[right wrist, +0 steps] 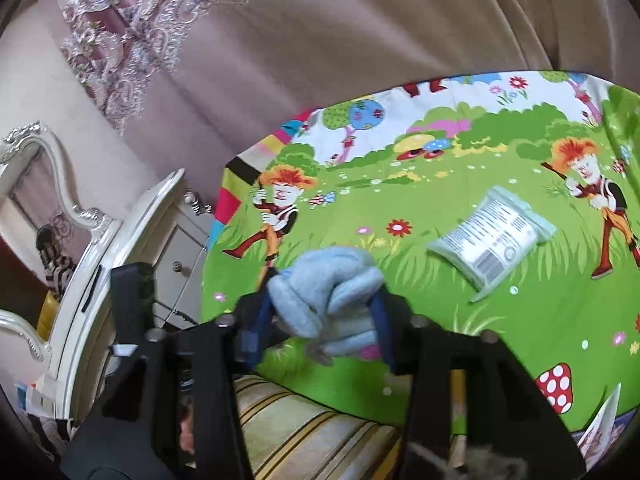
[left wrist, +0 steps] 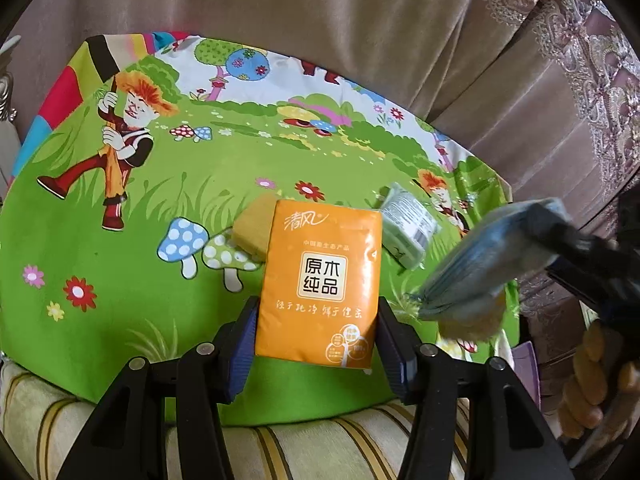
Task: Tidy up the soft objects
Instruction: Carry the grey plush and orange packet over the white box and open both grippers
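my left gripper (left wrist: pixel 316 344) clamped on orange tissue pack (left wrist: pixel 320 288), held over green cartoon cloth (left wrist: pixel 120 320). right gripper (right wrist: pixel 324 320) squeezing blue soft cloth (right wrist: pixel 332 300), lifted off cloth. pale wipes pack (right wrist: pixel 492 240) + yellow sponge (left wrist: pixel 252 228) lying on cloth, apart frm grippers.

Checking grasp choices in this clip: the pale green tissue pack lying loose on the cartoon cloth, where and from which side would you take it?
Across its short width, at mid-length. The pale green tissue pack lies flat on the cartoon cloth, askew, with nothing touching it, so probably come from above with the tongs turned to straddle its two long edges. The thin sealed flaps at its ends look flimsy; the soft padded middle should take a squeeze.
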`<state>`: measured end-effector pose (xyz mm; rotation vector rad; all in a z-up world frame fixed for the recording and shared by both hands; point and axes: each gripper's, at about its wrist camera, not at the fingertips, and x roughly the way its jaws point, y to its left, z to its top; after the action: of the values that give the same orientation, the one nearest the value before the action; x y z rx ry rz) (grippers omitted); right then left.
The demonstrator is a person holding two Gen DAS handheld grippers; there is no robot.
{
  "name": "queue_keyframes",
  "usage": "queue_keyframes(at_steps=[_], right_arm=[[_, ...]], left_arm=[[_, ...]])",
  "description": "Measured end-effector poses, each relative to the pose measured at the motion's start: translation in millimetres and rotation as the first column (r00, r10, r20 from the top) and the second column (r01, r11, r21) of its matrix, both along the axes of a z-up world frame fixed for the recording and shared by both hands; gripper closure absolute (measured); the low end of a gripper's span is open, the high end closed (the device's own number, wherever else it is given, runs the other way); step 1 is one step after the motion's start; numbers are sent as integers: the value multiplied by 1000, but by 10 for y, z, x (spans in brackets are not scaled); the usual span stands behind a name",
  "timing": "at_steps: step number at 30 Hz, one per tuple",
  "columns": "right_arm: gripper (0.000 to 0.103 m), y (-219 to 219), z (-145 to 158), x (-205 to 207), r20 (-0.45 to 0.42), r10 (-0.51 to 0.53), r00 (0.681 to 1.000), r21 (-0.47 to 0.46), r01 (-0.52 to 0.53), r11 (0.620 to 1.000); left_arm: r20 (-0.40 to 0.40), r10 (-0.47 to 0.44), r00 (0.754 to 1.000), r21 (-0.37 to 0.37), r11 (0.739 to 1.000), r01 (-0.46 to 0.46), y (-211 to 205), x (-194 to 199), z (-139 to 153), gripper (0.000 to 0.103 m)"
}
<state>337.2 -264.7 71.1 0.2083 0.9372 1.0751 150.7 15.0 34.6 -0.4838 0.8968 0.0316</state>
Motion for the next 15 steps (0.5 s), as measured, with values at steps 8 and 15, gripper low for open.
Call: queue_keyframes(at_steps=[8,15], right_arm=[[67,-105,-136,144,-84,-48,995,27,50,998],[68,-69,-349,162,-186,-39,982,77,54,996]], left_arm=[[-12,-212,977,-88,974,210,-533,-228,175,48],[-65,-400,914,-213,901,379,-1049,35,55,48]])
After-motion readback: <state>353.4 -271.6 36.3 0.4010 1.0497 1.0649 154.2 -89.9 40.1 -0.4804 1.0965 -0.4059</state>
